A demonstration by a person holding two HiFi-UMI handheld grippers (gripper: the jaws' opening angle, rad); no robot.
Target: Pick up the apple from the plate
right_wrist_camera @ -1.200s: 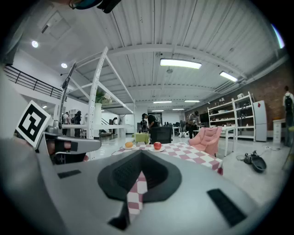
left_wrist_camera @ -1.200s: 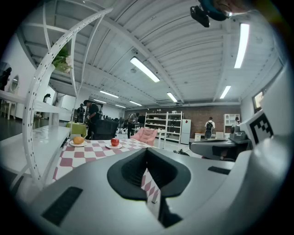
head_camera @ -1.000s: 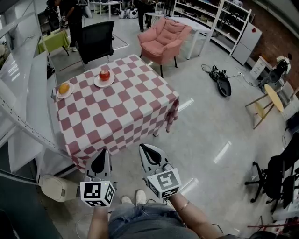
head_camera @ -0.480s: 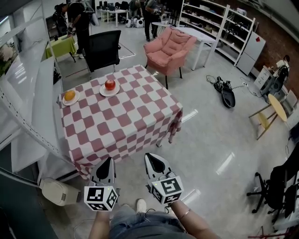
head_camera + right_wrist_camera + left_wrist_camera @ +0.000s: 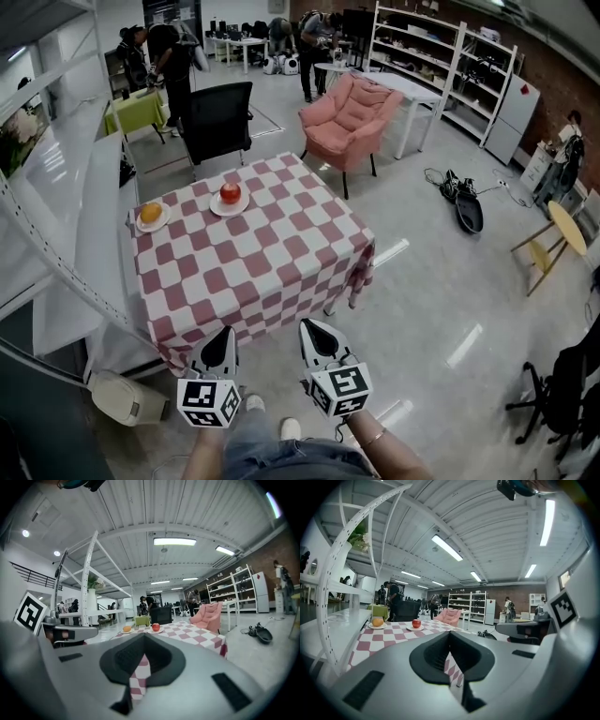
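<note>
**Apple waits at the far edge, both claws closed**

The apple [image 5: 231, 193] sits on its plate [image 5: 217, 208] near the far edge of the tabletop [image 5: 272, 253], with an orange [image 5: 150, 213] on its own plate toward the far left corner. Both claws hang off the near edge, well apart from the fruit. The left gripper [image 5: 224, 334] has its jaws pressed together on nothing, and so does the right gripper [image 5: 309, 328]. The apple lies almost straight ahead of the left claw, which looks slightly nearer. Being round, it favours no approach line. Compared with a second ago, table and apple sit lower in the head view, the gap looks a little shorter, and the jaws are unchanged.
</note>
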